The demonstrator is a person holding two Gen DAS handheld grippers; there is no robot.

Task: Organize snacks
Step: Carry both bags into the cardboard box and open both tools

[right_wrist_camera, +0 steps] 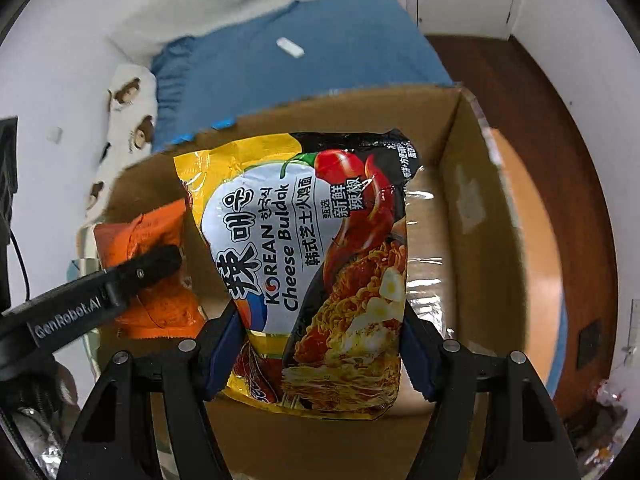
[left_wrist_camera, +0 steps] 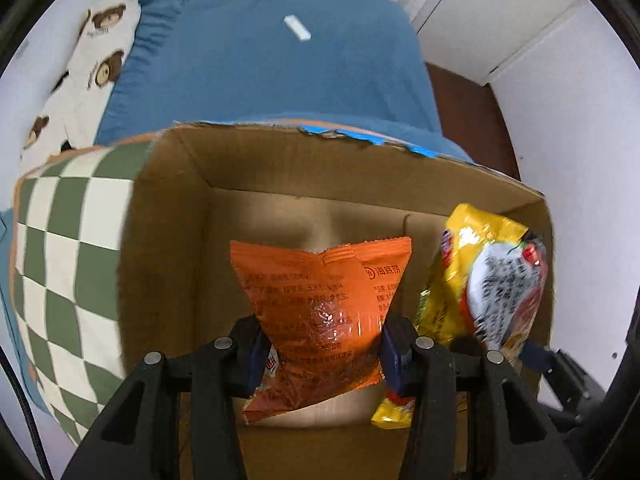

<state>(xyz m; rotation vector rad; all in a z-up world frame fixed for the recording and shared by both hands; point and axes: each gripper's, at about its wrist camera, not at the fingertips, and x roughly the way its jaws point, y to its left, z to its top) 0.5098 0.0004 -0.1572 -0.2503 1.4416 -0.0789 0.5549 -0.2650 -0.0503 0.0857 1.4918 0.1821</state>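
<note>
My left gripper [left_wrist_camera: 320, 344] is shut on an orange snack packet [left_wrist_camera: 320, 300] and holds it over the open cardboard box [left_wrist_camera: 256, 160]. My right gripper [right_wrist_camera: 320, 344] is shut on a yellow and black Korean cheese noodle packet [right_wrist_camera: 312, 264], also held over the box [right_wrist_camera: 460, 200]. The noodle packet also shows at the right of the left wrist view [left_wrist_camera: 492, 280]. The orange packet [right_wrist_camera: 152, 272] and the left gripper's finger [right_wrist_camera: 140, 272] show at the left of the right wrist view. Both packets hang upright inside the box opening.
The box stands on a bed with a blue sheet [left_wrist_camera: 272, 60]. A green and white checkered cushion [left_wrist_camera: 68, 272] lies left of the box, a bear-print pillow [left_wrist_camera: 92, 60] behind it. A small white object [left_wrist_camera: 297, 28] lies on the sheet. Brown floor [right_wrist_camera: 540, 120] is at right.
</note>
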